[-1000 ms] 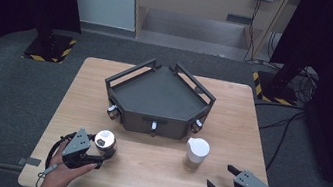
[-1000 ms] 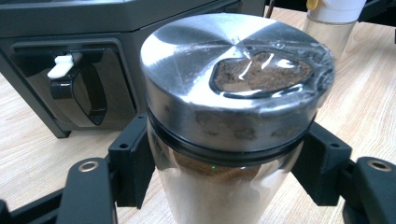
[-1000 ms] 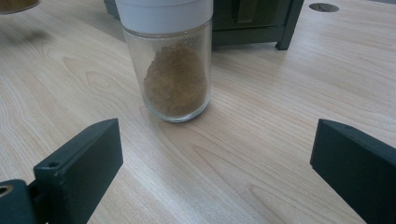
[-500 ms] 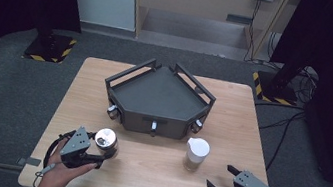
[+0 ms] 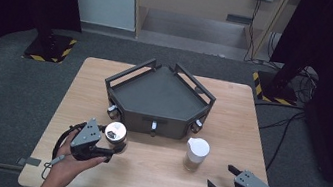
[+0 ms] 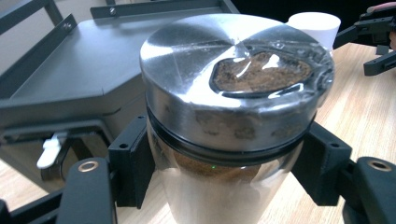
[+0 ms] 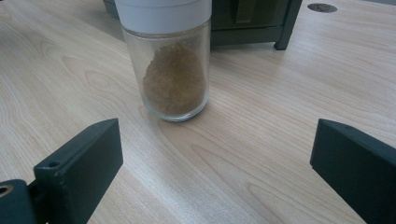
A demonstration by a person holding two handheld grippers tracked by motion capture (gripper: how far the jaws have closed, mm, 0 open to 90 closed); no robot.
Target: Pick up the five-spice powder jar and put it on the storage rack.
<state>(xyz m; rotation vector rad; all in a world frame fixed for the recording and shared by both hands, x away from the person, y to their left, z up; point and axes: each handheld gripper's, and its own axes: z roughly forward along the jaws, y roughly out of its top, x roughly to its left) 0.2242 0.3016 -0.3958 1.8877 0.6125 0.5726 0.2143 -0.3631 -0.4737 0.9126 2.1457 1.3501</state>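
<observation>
Jar [image 6: 236, 116] of clear glass with a shiny metal lid, brown powder inside, stands just in front of the tray [image 5: 156, 94], clamped between the left gripper [image 5: 112, 153]'s jaws. Right gripper [image 5: 222, 178] rests farther from the tray, jaws wide apart around nothing.

Shiny metal-lidded jar [image 6: 233, 116], matt wood table [image 5: 162, 174]

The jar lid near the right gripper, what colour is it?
White; the jar lid shows best in the high view.
</observation>
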